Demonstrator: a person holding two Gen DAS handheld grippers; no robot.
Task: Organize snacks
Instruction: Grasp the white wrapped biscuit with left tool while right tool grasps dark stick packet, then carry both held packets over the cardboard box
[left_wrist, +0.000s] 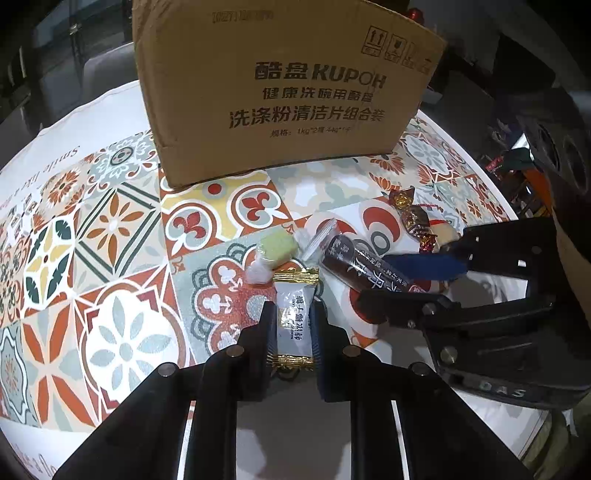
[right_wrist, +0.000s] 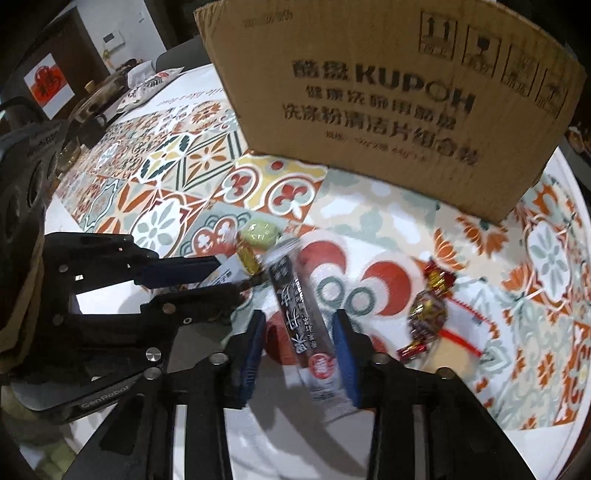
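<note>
Two tools, left (left_wrist: 293, 332) pinching white candy (left_wrist: 295, 321), right (right_wrist: 301, 339) around dark stick pack (right_wrist: 303, 321), beside cardboard box (left_wrist: 288, 85).

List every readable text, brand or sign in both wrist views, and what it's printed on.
"酷盘 KUPOH", "洗涤粉清洁片组合装": brown cardboard box, with handling pictograms at its top right; its small spec line is too small to read reliably.
"特浓椰子糖": white gold-edged candy wrapper.
"GenRobot": black left gripper body.
"Smile like a...": white edge of the patterned tablecloth, cut off.
Dark long snack packet: characters too blurred.
</note>
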